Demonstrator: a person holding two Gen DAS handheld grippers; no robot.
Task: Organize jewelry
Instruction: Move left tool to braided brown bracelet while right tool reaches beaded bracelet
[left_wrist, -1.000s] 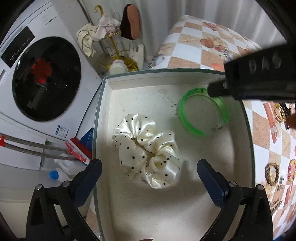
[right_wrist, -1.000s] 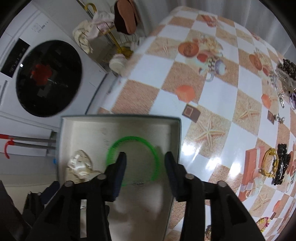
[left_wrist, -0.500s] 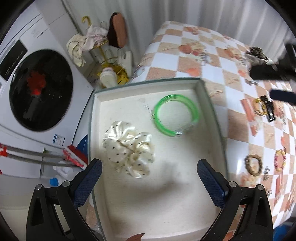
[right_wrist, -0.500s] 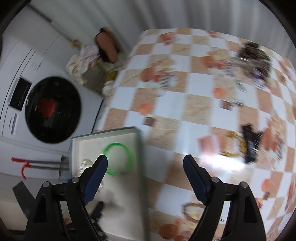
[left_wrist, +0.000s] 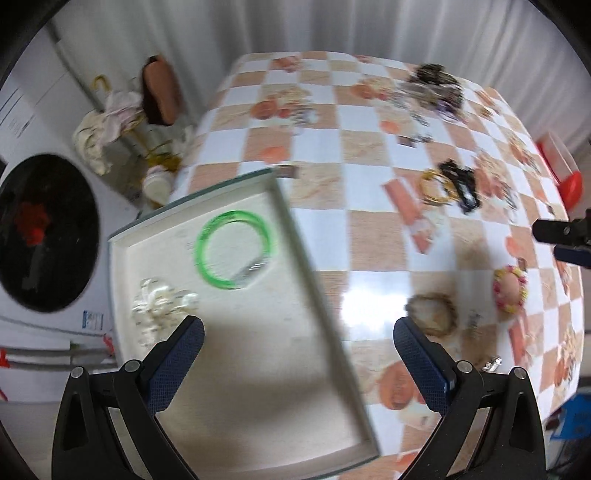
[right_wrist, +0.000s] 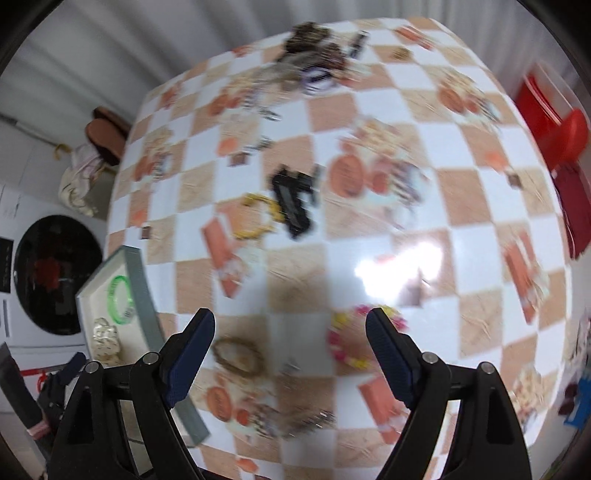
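Observation:
A cream-lined tray (left_wrist: 288, 229) lies at the table's left end and holds a green bangle (left_wrist: 234, 254) and a white dotted scrunchie (left_wrist: 159, 308). My left gripper (left_wrist: 299, 354) is open and empty above the tray's right rim. My right gripper (right_wrist: 290, 347) is open and empty above the table, over a brown beaded bracelet (right_wrist: 238, 354) and a pink-and-yellow bracelet (right_wrist: 351, 339). Both bracelets show in the left wrist view, brown (left_wrist: 434, 314) and pink-yellow (left_wrist: 511, 290). The tray (right_wrist: 138, 280) shows at the right wrist view's left.
A yellow bracelet (right_wrist: 258, 218) and a black hair clip (right_wrist: 293, 201) lie mid-table. A heap of jewelry (right_wrist: 314, 55) sits at the far end. A washing machine (left_wrist: 40, 236) stands left of the table. A red container (right_wrist: 554, 122) is at the right.
Both grippers have risen and swung right, away from the tray. The right gripper has opened wide and left the green bangle lying in the tray.

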